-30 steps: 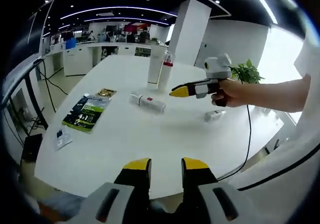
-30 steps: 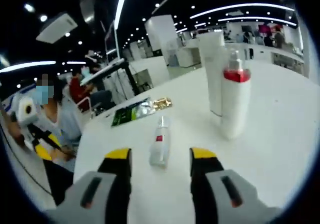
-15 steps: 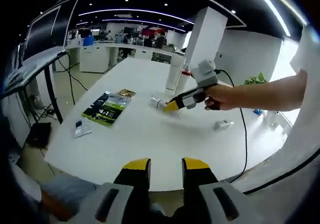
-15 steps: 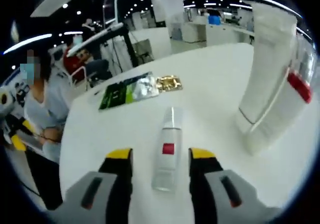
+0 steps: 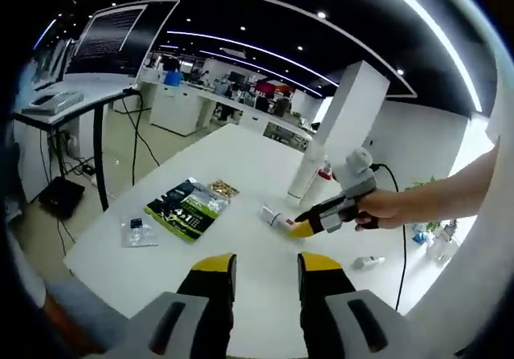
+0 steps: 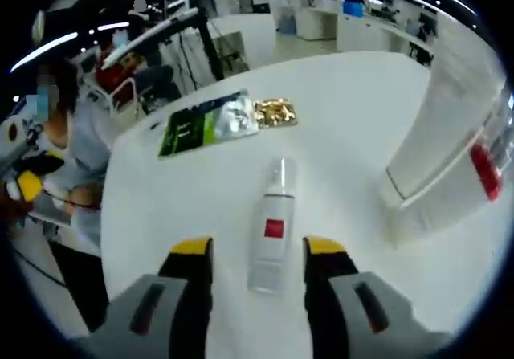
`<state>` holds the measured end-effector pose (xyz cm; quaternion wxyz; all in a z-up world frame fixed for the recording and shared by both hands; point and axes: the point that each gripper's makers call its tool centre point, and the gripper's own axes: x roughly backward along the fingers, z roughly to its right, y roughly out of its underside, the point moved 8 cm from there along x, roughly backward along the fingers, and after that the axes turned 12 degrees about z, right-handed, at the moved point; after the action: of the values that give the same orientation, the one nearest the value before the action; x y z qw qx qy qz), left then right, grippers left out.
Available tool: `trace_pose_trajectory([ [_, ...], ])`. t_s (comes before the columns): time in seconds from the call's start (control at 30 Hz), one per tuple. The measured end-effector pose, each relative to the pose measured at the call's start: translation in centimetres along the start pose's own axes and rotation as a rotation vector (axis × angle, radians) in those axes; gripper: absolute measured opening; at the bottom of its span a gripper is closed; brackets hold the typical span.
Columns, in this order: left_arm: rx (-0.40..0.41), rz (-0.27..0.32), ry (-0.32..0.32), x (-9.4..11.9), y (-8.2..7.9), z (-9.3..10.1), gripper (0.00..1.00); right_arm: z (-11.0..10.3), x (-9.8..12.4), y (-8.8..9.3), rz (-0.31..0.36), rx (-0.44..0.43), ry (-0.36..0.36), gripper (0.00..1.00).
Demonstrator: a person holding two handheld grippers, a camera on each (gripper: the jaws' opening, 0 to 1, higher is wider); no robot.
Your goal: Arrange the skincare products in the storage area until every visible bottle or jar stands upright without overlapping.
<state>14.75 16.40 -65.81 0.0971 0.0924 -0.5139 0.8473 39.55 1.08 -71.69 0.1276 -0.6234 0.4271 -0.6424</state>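
We have the right tool [image 6: 250,250] open, its jaws straddling a white spray bottle [image 6: 271,230] that lies on its side on the white tabletop [image 6: 337,134], cap toward 12 o'clock; we judge the straddle readies a grip to stand it up. At 3 o'clock a tall white tube [image 6: 438,146] and a red-banded bottle [image 6: 482,174] already stand. At 11 o'clock lie a green packet [image 6: 201,128] and a gold sachet [image 6: 275,112]. Our left tool [image 5: 263,264] hangs open and empty at the near edge, leaving the right tool [image 5: 303,228] room; a small bottle [image 5: 365,261] lies at 3 o'clock.
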Motion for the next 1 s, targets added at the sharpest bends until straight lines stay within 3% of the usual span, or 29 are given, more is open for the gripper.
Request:
trace_pose_trajectory([
  [0.23, 0.043, -0.01, 0.008, -1.4, 0.6, -1.0, 0.31, -0.5, -1.1, -0.1, -0.054, 0.052, -0.017, 0.37],
  [0.5, 0.063, -0.014, 0.06, -2.5, 0.0, -1.5, 0.3, 0.0, -2.4, -0.4, -0.103, 0.046, 0.043, 0.3],
  [0.67, 0.078, -0.017, 0.07, -2.7, -0.3, -1.9, 0.3, -0.1, -3.0, 0.1, -0.167, 0.05, 0.067, 0.24],
  [1.0, 0.105, -0.035, 0.109, -3.1, -0.6, -2.6, 0.3, -0.7, -2.1, 0.2, -0.127, 0.071, 0.105, 0.18],
])
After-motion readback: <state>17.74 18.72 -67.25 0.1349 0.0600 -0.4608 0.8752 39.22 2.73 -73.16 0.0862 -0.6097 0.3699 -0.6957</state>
